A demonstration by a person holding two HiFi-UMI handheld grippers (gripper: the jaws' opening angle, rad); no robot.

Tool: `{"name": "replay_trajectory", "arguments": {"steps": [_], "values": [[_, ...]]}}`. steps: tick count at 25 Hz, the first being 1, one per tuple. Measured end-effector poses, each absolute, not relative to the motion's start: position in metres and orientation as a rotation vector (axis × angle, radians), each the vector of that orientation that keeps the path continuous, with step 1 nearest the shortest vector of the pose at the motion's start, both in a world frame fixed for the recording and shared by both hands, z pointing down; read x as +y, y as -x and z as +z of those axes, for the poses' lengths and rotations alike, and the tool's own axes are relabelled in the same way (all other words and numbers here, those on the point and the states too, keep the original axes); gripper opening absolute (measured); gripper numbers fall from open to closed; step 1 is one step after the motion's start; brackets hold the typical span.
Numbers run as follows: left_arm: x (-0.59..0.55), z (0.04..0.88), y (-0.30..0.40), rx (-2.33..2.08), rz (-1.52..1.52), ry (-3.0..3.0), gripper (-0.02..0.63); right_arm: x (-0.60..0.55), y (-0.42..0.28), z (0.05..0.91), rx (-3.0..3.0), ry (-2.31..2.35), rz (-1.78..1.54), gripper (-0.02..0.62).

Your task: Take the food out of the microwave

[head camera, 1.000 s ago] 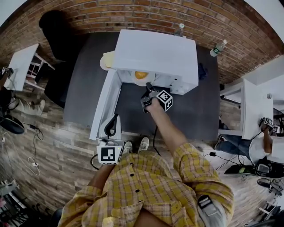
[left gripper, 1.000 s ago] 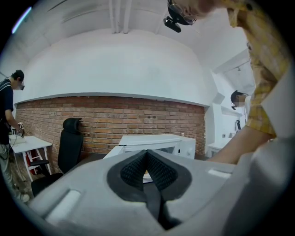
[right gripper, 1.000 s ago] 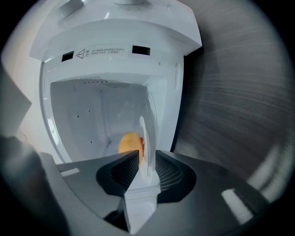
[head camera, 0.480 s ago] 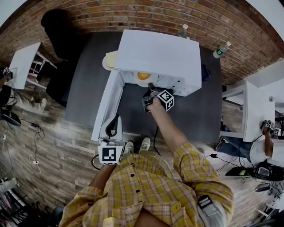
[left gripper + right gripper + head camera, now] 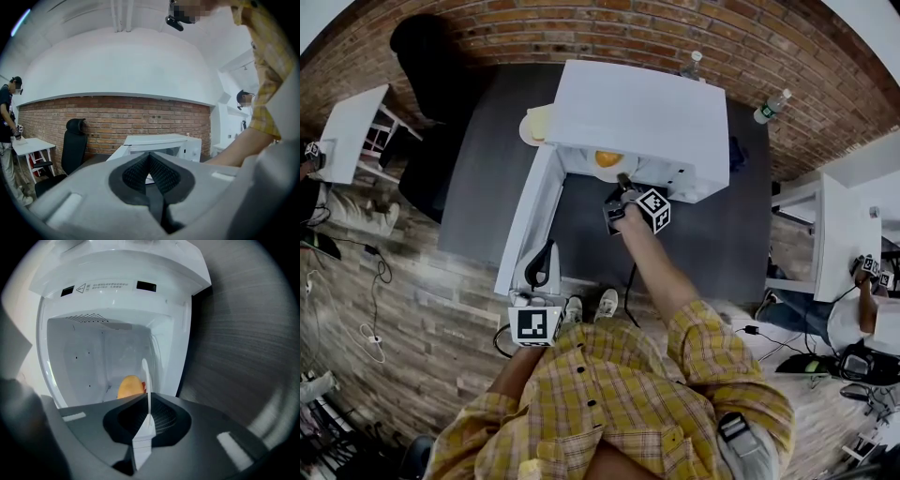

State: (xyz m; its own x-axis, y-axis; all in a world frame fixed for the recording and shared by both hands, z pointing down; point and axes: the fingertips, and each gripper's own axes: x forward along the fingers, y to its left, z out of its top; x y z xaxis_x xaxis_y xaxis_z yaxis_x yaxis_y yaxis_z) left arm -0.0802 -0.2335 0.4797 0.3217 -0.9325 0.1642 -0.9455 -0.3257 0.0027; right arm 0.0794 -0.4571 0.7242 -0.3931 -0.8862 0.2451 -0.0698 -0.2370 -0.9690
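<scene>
Your right claw (image 5: pixel 148 414) is at the mouth of the open microwave (image 5: pixel 637 112), which stands on the dark bench (image 5: pixel 483 178). Its jaws have just been closing and are now almost together. They are pinched on the thin white rim of the plate (image 5: pixel 146 376), which shows edge-on, running up between the pads.

The food (image 5: pixel 130 386), a rounded orange lump, sits on that plate inside the white cavity. In the right gripper view it lies just left of the rim you hold. In the head view it shows at the front of the opening, just beyond the claw's tips, and your right arm stretches straight out toward it.

Your left claw (image 5: pixel 150 171) is held low and well back from the microwave. It is at the free end of the door (image 5: pixel 530 220), which stands swung out to the left. Its jaws are pressed together. A sliver of white shows low between the pads, but you cannot tell from either view whether that is the door's edge in its grip.

A pale round disc (image 5: pixel 532 127) lies on the bench at the microwave's back left corner, partly hidden by it. A bottle (image 5: pixel 694 64) stands behind the microwave. A black chair (image 5: pixel 422 66) stands by the brick wall, off the bench's left end.
</scene>
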Motion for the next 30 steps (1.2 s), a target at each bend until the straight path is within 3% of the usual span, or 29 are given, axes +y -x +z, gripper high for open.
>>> {"name": "replay_trajectory", "arguments": {"steps": [30], "values": [[-0.218,0.467,0.057,-1.648,0.114,-2.577,-0.005,-0.378,-0.094,0.668,1.420,1.099,-1.636,0.009]]}}
